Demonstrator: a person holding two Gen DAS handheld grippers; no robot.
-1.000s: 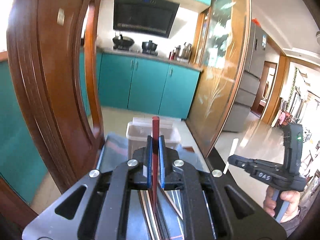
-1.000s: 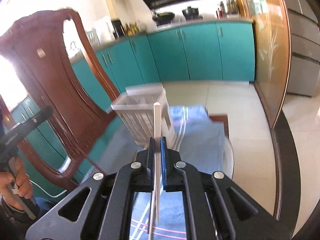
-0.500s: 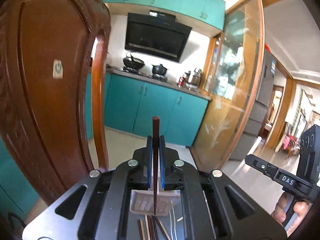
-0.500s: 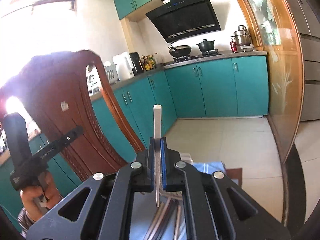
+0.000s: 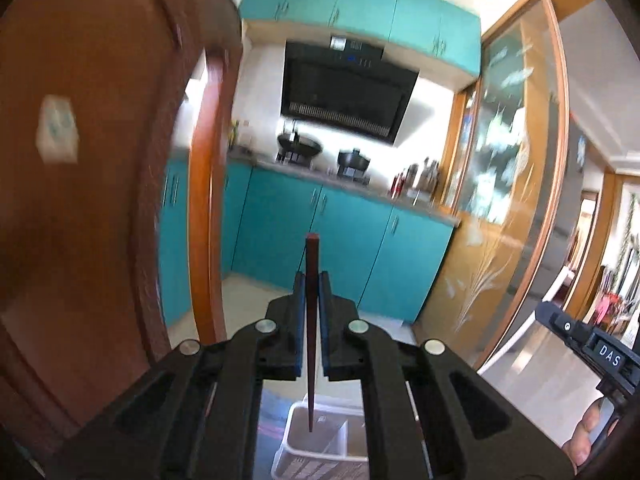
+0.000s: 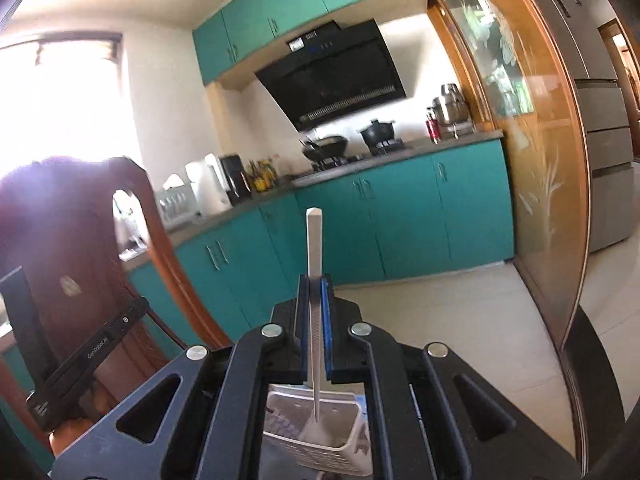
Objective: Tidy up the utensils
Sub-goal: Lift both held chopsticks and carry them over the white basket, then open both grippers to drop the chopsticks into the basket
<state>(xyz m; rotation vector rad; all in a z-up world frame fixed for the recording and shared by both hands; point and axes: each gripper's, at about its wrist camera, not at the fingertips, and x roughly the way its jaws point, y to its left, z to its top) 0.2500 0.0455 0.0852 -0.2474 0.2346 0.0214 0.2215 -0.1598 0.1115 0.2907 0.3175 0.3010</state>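
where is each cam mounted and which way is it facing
Left wrist: on the left tongs, facing the kitchen, shut on a brown chopstick above the basket; the right hand shows.
Right wrist: on the right tongs, facing the kitchen, shut on a white chopstick; no hand is clear.
Both show the basket, hood and chair.

left gripper (image 5: pixel 310 316) raised, jaws clamped, right gripper (image 6: pixel 316 300) raised alongside, jaws clamped
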